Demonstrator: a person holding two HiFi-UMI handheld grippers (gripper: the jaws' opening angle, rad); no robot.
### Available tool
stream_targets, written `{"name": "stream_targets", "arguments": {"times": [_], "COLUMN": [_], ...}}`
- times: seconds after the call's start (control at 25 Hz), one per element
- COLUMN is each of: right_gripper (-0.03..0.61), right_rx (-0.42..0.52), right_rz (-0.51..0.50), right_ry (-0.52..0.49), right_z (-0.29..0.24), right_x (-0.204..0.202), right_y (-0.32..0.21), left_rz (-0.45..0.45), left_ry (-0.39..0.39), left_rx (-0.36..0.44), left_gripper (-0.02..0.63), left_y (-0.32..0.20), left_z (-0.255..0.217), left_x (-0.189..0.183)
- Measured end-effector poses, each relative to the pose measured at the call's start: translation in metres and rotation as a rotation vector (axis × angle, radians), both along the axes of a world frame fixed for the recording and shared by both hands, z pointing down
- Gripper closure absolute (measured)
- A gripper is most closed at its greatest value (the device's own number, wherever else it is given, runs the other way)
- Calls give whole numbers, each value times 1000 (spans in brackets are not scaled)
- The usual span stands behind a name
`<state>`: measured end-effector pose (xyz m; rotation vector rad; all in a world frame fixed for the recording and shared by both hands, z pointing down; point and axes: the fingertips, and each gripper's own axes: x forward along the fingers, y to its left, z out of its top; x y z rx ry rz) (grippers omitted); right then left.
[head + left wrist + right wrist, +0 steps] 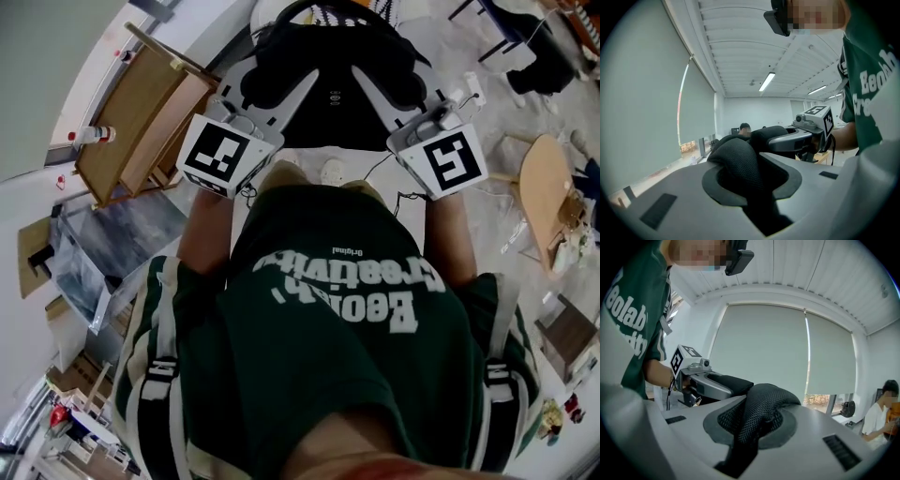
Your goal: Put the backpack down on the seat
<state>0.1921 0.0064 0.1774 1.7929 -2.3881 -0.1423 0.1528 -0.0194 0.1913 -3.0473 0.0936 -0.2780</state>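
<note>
Backpack [328, 52] position: hanging ahead of the torso, clear of the floor, not yet on any seat. Left claw [754, 197] clenched on one black mesh strap [740, 164]; right claw [750, 437] clenched on the second mesh strap [759, 413]. Takes one strap per side, presumably so that the load hangs level and open for lowering. Likely target, as a judgement only: wooden chair [141, 122] at left. Reads on the green shirt [347, 281], roughly, "Eeolab Creativity", plus small "Original".

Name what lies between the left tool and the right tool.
The black backpack, in the head view: it fills the gap between the left tool and the right tool, each clamped on a mesh strap.
</note>
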Motion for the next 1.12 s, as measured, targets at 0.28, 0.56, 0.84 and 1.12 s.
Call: {"name": "stream_targets", "arguments": {"times": [0.28,0.56,0.84,1.12], "right_gripper": [503,503,503,503], "right_rx": [-28,-84,-145,-258], "right_rz": [119,216,307,356], "right_ry": [-27,-62,-101,-81], "right_z": [19,40,63,79], "right_x": [69,146,210,264], "right_y": [-9,-61,-134,-180], "left_rz": [104,194,268,303], "left_ry": [-14,-41,-51,-27], "left_rx": [-15,-45,-69,-63], "left_gripper": [505,505,503,503], "left_y": [-13,-67,-141,-193], "left_z": [19,38,56,63], "left_x": [71,151,216,270]}}
